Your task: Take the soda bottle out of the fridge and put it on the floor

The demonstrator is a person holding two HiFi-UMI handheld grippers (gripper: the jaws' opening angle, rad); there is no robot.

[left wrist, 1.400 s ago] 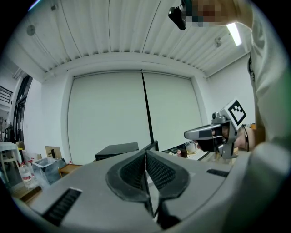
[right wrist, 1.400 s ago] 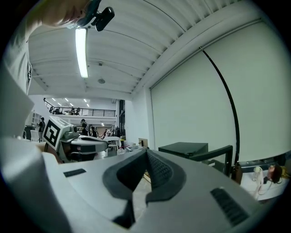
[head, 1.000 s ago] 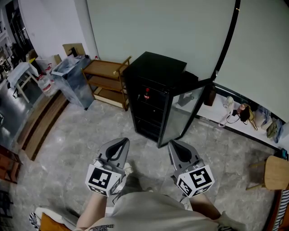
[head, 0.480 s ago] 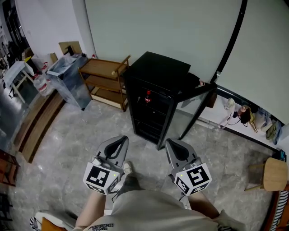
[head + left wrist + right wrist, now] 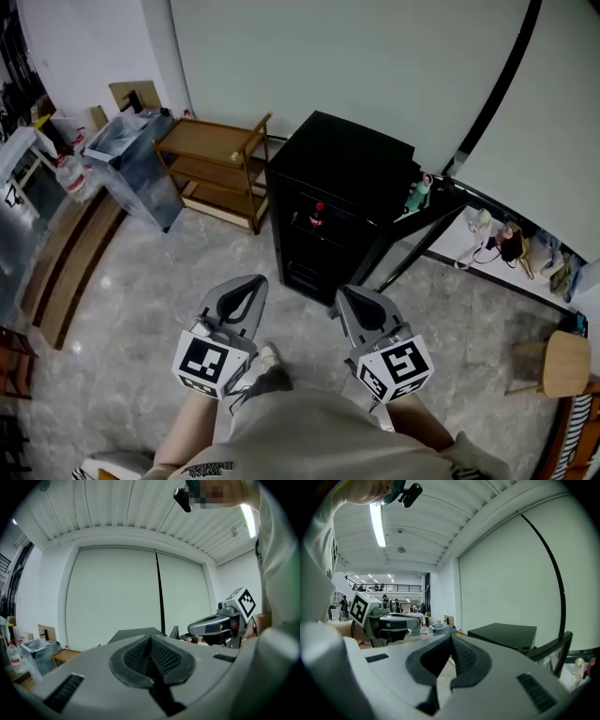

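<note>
A small soda bottle (image 5: 318,216) with a dark body and red label stands on an upper shelf inside the black fridge (image 5: 347,164). The fridge door (image 5: 427,234) hangs wide open to the right, seen almost edge-on. My left gripper (image 5: 251,281) and right gripper (image 5: 349,292) are held side by side in front of the fridge, well short of it, both shut and holding nothing. The left gripper view shows the left gripper (image 5: 151,637) with its pads together, the fridge top (image 5: 133,632) beyond. In the right gripper view, the right gripper (image 5: 451,638) points past the fridge (image 5: 506,633).
A wooden shelf cart (image 5: 220,164) stands left of the fridge, with a clear plastic bin (image 5: 141,159) and a water bottle (image 5: 70,173) further left. A low white ledge with shoes (image 5: 506,246) runs along the right wall. A wooden stool (image 5: 570,361) stands at far right. The floor is grey tile.
The fridge door has swung further open, from glass-facing to nearly edge-on. The view has shifted, bringing the fridge more to the centre. Both grippers stay shut and side by side.
</note>
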